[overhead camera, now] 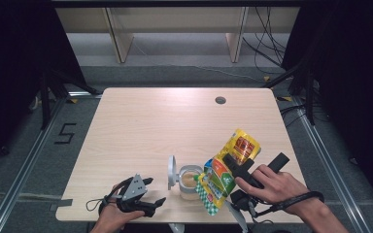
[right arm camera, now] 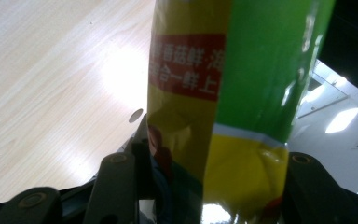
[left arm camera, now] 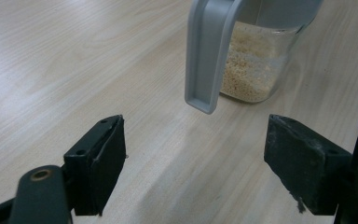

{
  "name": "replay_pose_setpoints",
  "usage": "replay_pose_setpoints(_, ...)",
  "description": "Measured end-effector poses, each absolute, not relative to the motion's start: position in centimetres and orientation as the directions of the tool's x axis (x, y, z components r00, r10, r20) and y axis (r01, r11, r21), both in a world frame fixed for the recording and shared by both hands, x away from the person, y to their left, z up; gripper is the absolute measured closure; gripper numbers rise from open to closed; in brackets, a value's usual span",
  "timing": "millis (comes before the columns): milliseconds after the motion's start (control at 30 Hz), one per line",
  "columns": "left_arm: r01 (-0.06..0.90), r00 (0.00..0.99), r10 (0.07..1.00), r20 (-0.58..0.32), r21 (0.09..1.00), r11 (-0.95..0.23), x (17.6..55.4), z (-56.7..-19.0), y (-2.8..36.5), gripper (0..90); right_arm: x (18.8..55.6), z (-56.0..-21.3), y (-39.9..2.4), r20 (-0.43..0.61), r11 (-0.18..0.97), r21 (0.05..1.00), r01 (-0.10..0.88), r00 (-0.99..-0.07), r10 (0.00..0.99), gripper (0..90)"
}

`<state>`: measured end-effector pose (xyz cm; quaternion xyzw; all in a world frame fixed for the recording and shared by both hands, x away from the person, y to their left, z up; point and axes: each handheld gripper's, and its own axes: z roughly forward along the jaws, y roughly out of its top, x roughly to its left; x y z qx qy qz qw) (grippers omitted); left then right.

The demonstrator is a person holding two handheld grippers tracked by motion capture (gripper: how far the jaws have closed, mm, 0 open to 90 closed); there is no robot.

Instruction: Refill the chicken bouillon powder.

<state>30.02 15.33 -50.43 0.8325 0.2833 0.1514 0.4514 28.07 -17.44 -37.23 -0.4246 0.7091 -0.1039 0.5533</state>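
From the high view, the right gripper is clamped on a glossy yellow and green foil bag with red print. The bag is tilted, its lower end hanging just over the small clear glass jar of pale grains, whose grey lid stands flipped up on the side away from the bag. The long axis of the bag runs from the far upper end, beyond the right gripper, down toward the jar mouth. I judge that pouring is in hand. The left gripper rests low on the pale wooden table, apart from the jar.

In the left gripper view, the jaws stand wide with nothing between them; the jar and its grey lid lie ahead of them.

In the right gripper view, the bag rises straight up between the jaws, which press on it.

The next move, I think, calls for keeping the bag mouth above the jar, then tipping the bag upright.
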Motion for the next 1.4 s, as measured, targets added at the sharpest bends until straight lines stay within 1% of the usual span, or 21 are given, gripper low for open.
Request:
replay_pose_setpoints(133, 0.329, 0.798, 0.603, 0.007, 0.833, -0.445, 30.1, -50.4, 15.4, 20.4, 28.3, -36.9, -17.5, -0.690, 0.612, -0.627, -0.482, -0.021, -0.723, 57.0)
replay_pose_setpoints(167, 0.307, 0.806, 0.591, 0.031, 0.832, -0.462, 30.2, -50.3, 15.5, 20.4, 28.4, -36.9, -17.6, -0.692, 0.619, -0.623, -0.479, -0.031, -0.721, 57.0)
replay_pose_setpoints(200, 0.309, 0.806, 0.592, 0.029, 0.832, -0.461, 30.2, -50.3, 15.5, 20.4, 28.4, -36.9, -17.6, -0.688, 0.609, -0.631, -0.480, -0.016, -0.725, 57.0)
replay_pose_setpoints(267, 0.332, 0.798, 0.603, 0.004, 0.833, -0.444, 30.0, -50.4, 15.4, 20.4, 28.5, -36.9, -17.8, -0.692, 0.621, -0.624, -0.475, -0.034, -0.721, 57.0)
replay_pose_setpoints(333, 0.323, 0.800, 0.600, 0.012, 0.833, -0.448, 30.1, -50.3, 15.4, 20.4, 28.4, -36.8, -17.9, -0.687, 0.611, -0.632, -0.476, -0.021, -0.726, 57.0)
replay_pose_setpoints(400, 0.335, 0.800, 0.600, -0.002, 0.831, -0.444, 30.1, -50.4, 15.4, 20.4, 28.4, -36.9, -18.2, -0.692, 0.619, -0.627, -0.473, -0.027, -0.722, 57.0)
replay_pose_setpoints(467, 0.334, 0.801, 0.598, -0.002, 0.831, -0.444, 30.1, -50.4, 15.4, 20.4, 28.2, -37.0, -18.4, -0.698, 0.631, -0.620, -0.467, -0.040, -0.715, 57.1)
replay_pose_setpoints(500, 0.332, 0.797, 0.605, 0.001, 0.835, -0.439, 30.1, -50.4, 15.3, 20.4, 28.1, -36.9, -18.4, -0.692, 0.620, -0.627, -0.472, -0.029, -0.722, 57.0)
replay_pose_setpoints(533, 0.332, 0.796, 0.606, 0.002, 0.835, -0.439, 30.1, -50.4, 15.3, 20.4, 28.1, -37.0, -18.4, -0.697, 0.631, -0.617, -0.471, -0.045, -0.715, 57.0)
replay_pose_setpoints(667, 0.334, 0.800, 0.600, -0.001, 0.832, -0.443, 30.1, -50.4, 15.4, 20.4, 27.7, -37.0, -18.3, -0.695, 0.622, -0.619, -0.479, -0.034, -0.718, 57.1)
replay_pose_setpoints(700, 0.333, 0.796, 0.606, 0.003, 0.834, -0.440, 30.1, -50.4, 15.4, 20.4, 27.6, -37.1, -18.4, -0.709, 0.643, -0.604, -0.470, -0.051, -0.703, 57.1)
replay_pose_setpoints(800, 0.334, 0.800, 0.600, -0.003, 0.832, -0.442, 30.1, -50.4, 15.4, 20.4, 27.5, -37.0, -18.1, -0.696, 0.618, -0.619, -0.485, -0.026, -0.718, 57.1)
replay_pose_setpoints(867, 0.328, 0.798, 0.602, 0.008, 0.833, -0.446, 30.1, -50.4, 15.4, 20.4, 27.6, -37.0, -18.0, -0.701, 0.631, -0.610, -0.480, -0.045, -0.712, 57.1)
replay_pose_setpoints(900, 0.308, 0.805, 0.593, 0.027, 0.835, -0.457, 30.2, -50.3, 15.5, 20.4, 27.6, -37.0, -17.9, -0.697, 0.619, -0.616, -0.487, -0.030, -0.717, 57.1)
replay_pose_setpoints(1000, 0.310, 0.805, 0.593, 0.030, 0.831, -0.463, 30.2, -50.3, 15.6, 20.5, 27.7, -37.0, -17.7, -0.697, 0.622, -0.614, -0.486, -0.035, -0.716, 57.1)
replay_pose_setpoints(1067, 0.326, 0.797, 0.603, 0.013, 0.833, -0.448, 30.1, -50.3, 15.5, 20.4, 27.8, -37.1, -17.7, -0.699, 0.621, -0.614, -0.487, -0.029, -0.714, 57.1)
replay_pose_setpoints(1167, 0.310, 0.805, 0.592, 0.024, 0.835, -0.455, 30.2, -50.3, 15.5, 20.4, 28.0, -37.3, -17.7, -0.699, 0.622, -0.612, -0.488, -0.033, -0.714, 57.1)
replay_pose_setpoints(1233, 0.332, 0.798, 0.603, 0.004, 0.832, -0.445, 30.1, -50.4, 15.4, 20.4, 28.0, -37.4, -17.8, -0.697, 0.618, -0.615, -0.489, -0.030, -0.717, 57.1)
replay_pose_setpoints(1267, 0.306, 0.806, 0.591, 0.032, 0.832, -0.462, 30.2, -50.3, 15.5, 20.4, 28.0, -37.4, -17.8, -0.699, 0.622, -0.613, -0.486, -0.034, -0.715, 57.1)
replay_pose_setpoints(1300, 0.306, 0.805, 0.592, 0.033, 0.832, -0.463, 30.2, -50.3, 15.5, 20.5, 28.1, -37.3, -17.8, -0.697, 0.619, -0.615, -0.488, -0.030, -0.716, 57.1)
replay_pose_setpoints(1400, 0.332, 0.800, 0.600, 0.003, 0.831, -0.446, 30.1, -50.4, 15.4, 20.5, 28.1, -37.4, -17.9, -0.699, 0.627, -0.611, -0.484, -0.041, -0.713, 57.1)
